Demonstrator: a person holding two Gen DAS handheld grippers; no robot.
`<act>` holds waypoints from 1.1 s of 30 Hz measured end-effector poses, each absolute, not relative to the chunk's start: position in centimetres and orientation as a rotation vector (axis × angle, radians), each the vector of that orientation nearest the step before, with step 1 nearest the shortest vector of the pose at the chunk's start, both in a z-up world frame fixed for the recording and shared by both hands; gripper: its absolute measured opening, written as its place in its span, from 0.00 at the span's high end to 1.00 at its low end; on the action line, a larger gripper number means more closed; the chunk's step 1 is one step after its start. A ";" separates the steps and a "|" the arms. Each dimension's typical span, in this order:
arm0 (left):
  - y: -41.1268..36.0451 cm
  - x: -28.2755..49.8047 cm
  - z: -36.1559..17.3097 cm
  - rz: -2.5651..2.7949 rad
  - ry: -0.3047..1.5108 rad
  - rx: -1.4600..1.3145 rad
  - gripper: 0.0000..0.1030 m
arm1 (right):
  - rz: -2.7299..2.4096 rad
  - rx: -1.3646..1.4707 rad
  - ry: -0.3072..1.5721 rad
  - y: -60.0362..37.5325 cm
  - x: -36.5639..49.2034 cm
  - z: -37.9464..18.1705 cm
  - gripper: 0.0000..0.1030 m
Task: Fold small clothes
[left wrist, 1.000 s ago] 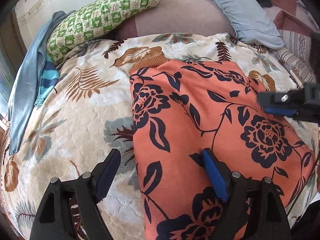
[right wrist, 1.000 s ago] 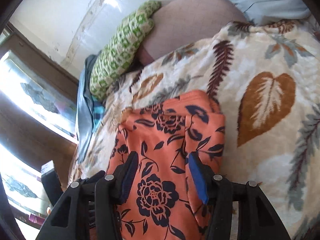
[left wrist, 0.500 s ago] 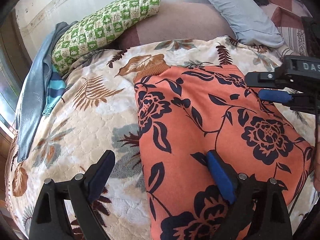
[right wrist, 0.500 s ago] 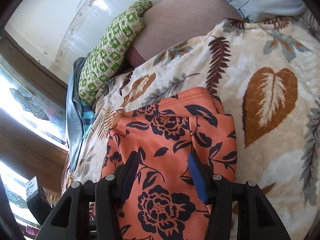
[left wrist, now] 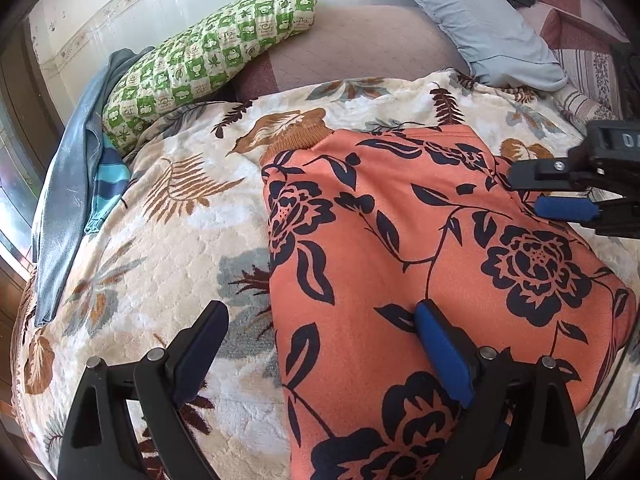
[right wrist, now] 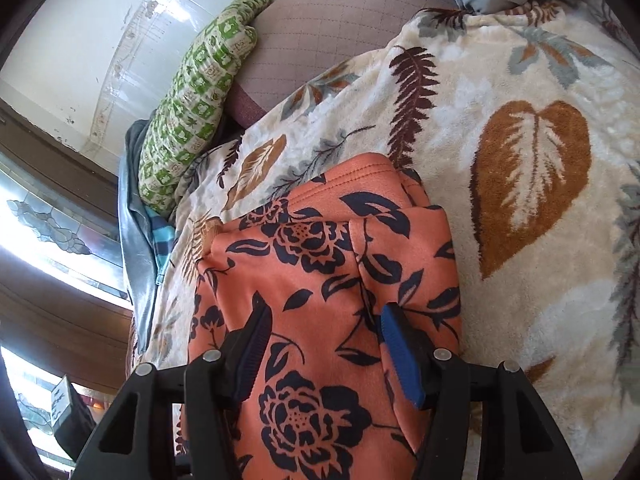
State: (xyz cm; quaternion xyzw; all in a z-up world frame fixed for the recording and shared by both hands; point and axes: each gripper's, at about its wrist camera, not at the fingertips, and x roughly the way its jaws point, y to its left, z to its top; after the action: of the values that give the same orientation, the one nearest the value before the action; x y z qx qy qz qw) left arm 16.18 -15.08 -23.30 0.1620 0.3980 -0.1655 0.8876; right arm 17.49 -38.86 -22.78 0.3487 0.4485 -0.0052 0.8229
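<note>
Green checked pillow — beyond garment

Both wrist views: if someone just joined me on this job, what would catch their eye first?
The orange floral garment stands out first, lying folded on the cream leaf-print blanket in the middle of both views. Next comes the green checked pillow at the far left, against the wall beside a blue cloth. The left hand-held gripper straddles the garment's left edge, jaws opening, while the right hand-held gripper hangs over its right part, jaws opening too.
</note>
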 end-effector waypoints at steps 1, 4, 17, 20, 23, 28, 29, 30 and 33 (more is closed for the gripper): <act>-15.0 16.2 -23.4 -0.343 0.828 0.334 0.07 | -0.013 0.731 0.947 -38.9 16.8 -22.4 0.41; -14.9 16.4 -23.5 -0.346 0.837 0.316 0.06 | -0.017 0.728 0.940 -38.9 15.0 -21.6 0.41; -13.5 17.8 -25.0 -0.395 0.952 0.141 0.00 | -0.101 0.658 1.116 -37.8 10.3 -25.2 0.46; -12.3 18.8 -26.1 -0.434 1.041 -0.006 0.00 | -0.070 0.672 1.117 -38.2 10.3 -25.9 0.45; -12.2 18.9 -26.4 -0.449 1.052 -0.023 0.00 | -0.078 0.617 1.105 -37.7 10.1 -25.9 0.45; -12.5 18.0 -26.3 -0.430 1.006 0.013 0.00 | -0.079 0.619 1.096 -37.7 10.1 -25.9 0.45; -12.3 18.2 -26.3 -0.435 1.026 -0.004 0.00 | -0.080 0.618 1.093 -37.7 10.1 -25.8 0.45; -11.9 18.3 -26.1 -0.440 1.047 -0.015 0.00 | -0.083 0.615 1.088 -37.6 10.1 -25.7 0.45; -11.2 17.8 -25.2 -0.435 1.055 0.003 0.00 | -0.101 0.588 1.071 -37.2 9.9 -25.1 0.45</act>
State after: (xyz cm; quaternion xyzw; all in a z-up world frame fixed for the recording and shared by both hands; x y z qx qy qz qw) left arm 17.82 -11.19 -25.20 0.0015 0.4991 -0.2061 0.8417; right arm 9.92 -37.20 -25.10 0.2759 0.5024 -0.0474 0.8181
